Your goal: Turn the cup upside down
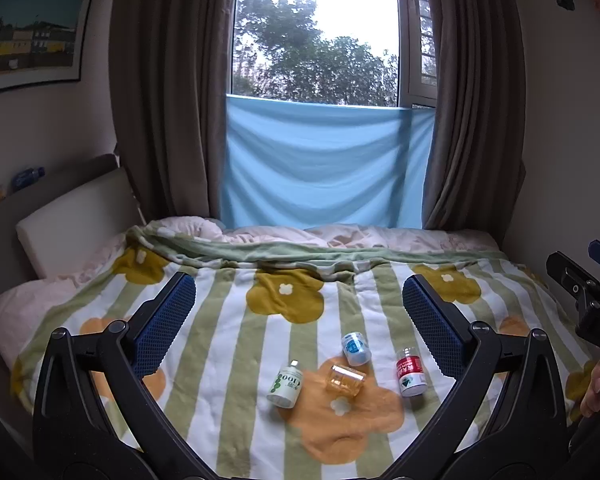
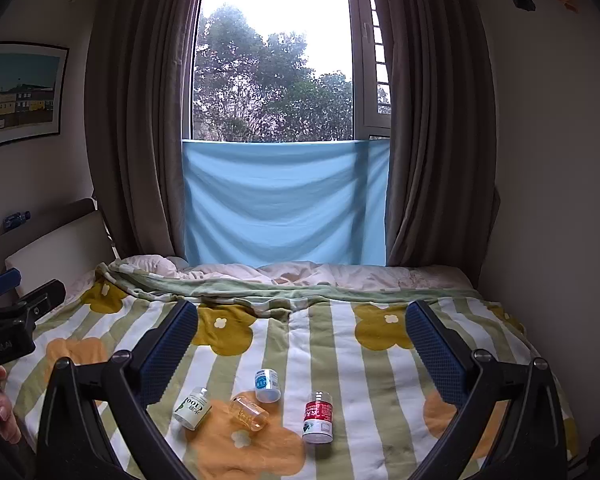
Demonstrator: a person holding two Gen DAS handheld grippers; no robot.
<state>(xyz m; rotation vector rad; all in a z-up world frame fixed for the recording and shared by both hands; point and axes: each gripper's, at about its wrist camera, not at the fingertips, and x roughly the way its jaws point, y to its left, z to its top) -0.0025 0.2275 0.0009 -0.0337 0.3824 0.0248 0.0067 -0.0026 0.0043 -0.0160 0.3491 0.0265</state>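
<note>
A small clear orange cup point(image 1: 345, 378) lies on its side on the flowered blanket, also in the right wrist view point(image 2: 249, 413). My left gripper point(image 1: 299, 305) is open and empty, held above and short of the cup. My right gripper point(image 2: 302, 330) is open and empty, also above and short of the cup. The right gripper's body shows at the right edge of the left wrist view point(image 1: 588, 300). The left gripper's body shows at the left edge of the right wrist view point(image 2: 12, 316).
Three bottles lie around the cup: a green-labelled one point(image 1: 286, 385) to its left, a blue-labelled one point(image 1: 356, 348) behind it, a red-labelled one point(image 1: 410, 372) to its right. A headboard point(image 1: 72, 216) is at left. Curtains and a window stand behind the bed.
</note>
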